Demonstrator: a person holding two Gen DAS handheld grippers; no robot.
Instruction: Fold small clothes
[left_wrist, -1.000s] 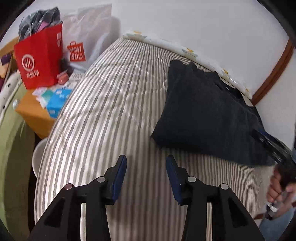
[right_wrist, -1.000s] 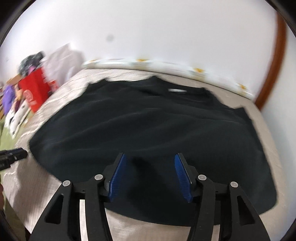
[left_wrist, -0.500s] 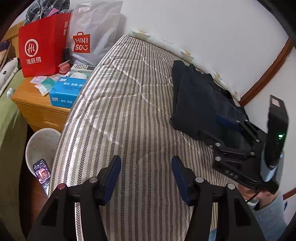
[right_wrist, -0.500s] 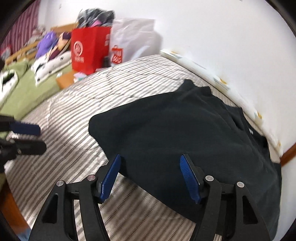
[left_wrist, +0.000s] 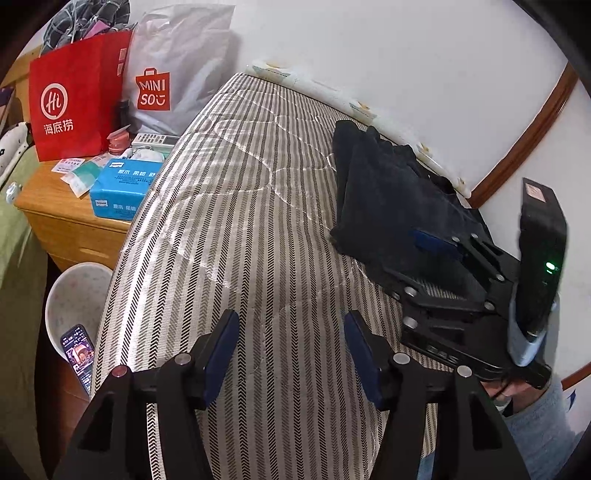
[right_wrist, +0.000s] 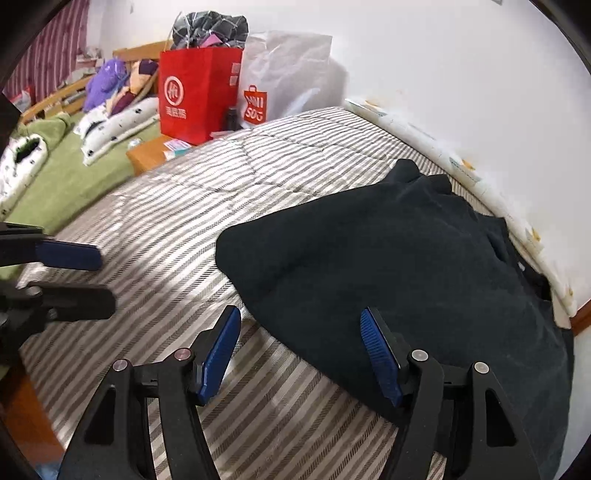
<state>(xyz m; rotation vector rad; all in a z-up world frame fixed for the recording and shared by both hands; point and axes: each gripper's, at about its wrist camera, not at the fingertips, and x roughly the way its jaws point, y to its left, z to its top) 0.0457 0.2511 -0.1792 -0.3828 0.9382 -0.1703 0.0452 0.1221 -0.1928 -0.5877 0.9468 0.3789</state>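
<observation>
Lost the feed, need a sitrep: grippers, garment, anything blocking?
Left gripper open, empty, over bare striped mattress. Right gripper open, empty, at near edge of dark garment. Garment flat, unheld. Nothing in the way.

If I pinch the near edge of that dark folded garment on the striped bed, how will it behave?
The dark folded garment will probably sag limply, since its surface shows soft rounded creases. Its layers may slide apart, as they lie loosely. It likely drags on the striped bed cover rather than slipping.
</observation>
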